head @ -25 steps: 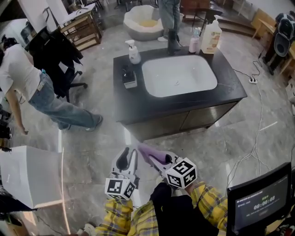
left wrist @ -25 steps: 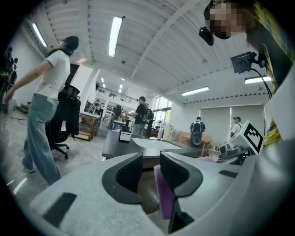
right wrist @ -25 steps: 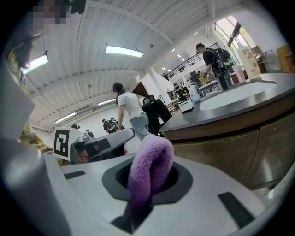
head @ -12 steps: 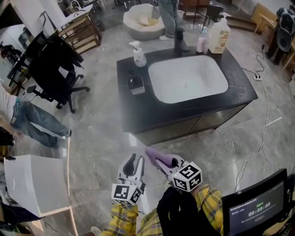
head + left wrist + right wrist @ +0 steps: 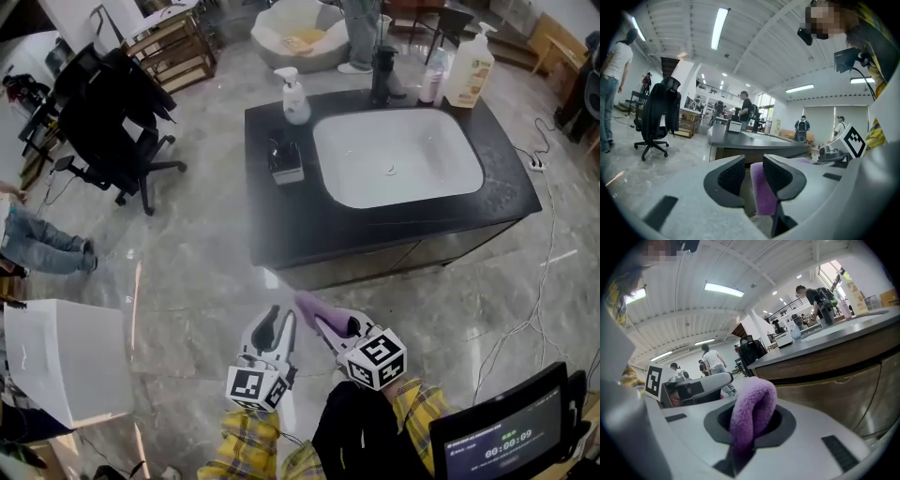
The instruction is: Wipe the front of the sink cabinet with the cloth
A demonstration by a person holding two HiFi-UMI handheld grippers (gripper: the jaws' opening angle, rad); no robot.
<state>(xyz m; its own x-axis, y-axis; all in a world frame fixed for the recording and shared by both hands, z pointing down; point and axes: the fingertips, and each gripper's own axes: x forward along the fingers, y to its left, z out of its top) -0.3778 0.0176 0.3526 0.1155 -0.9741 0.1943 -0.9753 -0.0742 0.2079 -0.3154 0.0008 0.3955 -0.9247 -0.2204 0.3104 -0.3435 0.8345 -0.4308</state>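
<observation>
Cloth in hand, cabinet front not yet reached

The right gripper [image 5: 322, 322] is clamped on a folded purple cloth [image 5: 752, 413], held over the floor well short of the sink cabinet's front [image 5: 375, 262]. The left gripper [image 5: 272, 330] has its jaws apart. To wipe well, I judge the cloth's rounded fold should be pressed flat on the doors just under the countertop's front edge, then swept from corner to corner. From the head view the front is steeply foreshortened and its lower edge is hard to see. A purple strip shows in the left gripper's gap, but I cannot tell whether it is gripped or merely behind.
</observation>
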